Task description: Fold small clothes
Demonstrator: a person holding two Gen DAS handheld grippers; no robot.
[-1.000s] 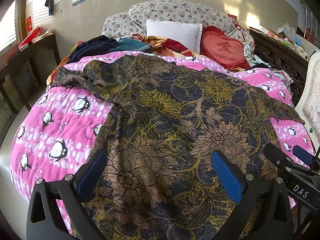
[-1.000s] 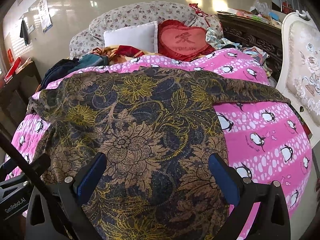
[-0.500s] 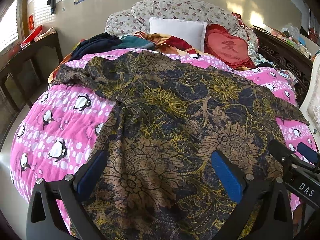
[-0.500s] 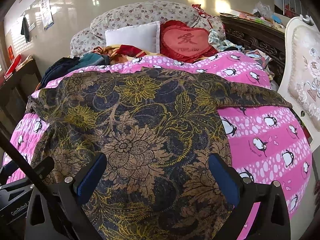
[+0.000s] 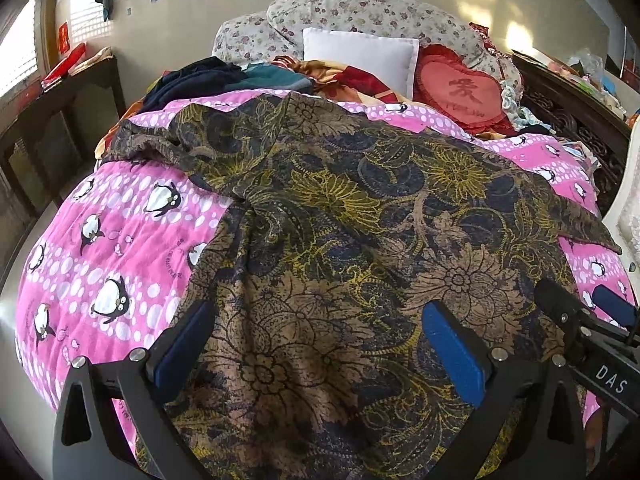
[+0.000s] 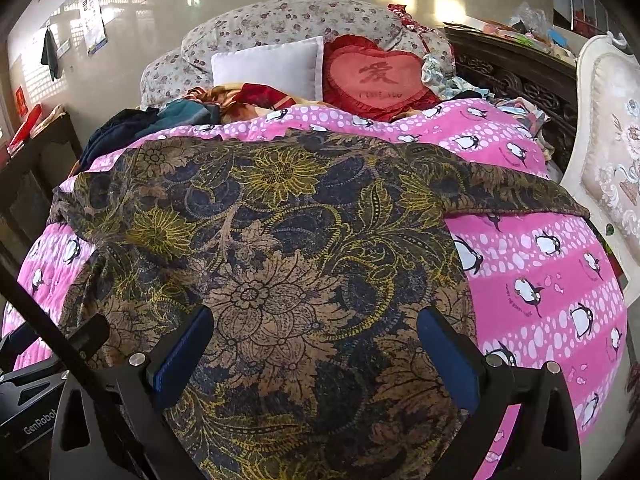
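Note:
A dark floral shirt in navy, brown and yellow (image 5: pixel 340 248) lies spread flat on the pink penguin quilt (image 5: pixel 120 248), its sleeves out to both sides and its hem hanging over the near bed edge. It also shows in the right wrist view (image 6: pixel 272 264). My left gripper (image 5: pixel 316 340) is open and empty, just above the shirt's lower left part. My right gripper (image 6: pixel 312 344) is open and empty above the lower right part. The right gripper shows at the edge of the left wrist view (image 5: pixel 580 316).
A pile of dark and teal clothes (image 5: pixel 224 80), a white pillow (image 5: pixel 360 56) and a red heart cushion (image 5: pixel 464 92) lie at the head of the bed. A dark side table (image 5: pixel 60 120) stands left. A white padded chair (image 6: pixel 608 168) stands right.
Both grippers have drawn slightly nearer over the shirt and tilted a little; both stay open. The shirt has not moved.

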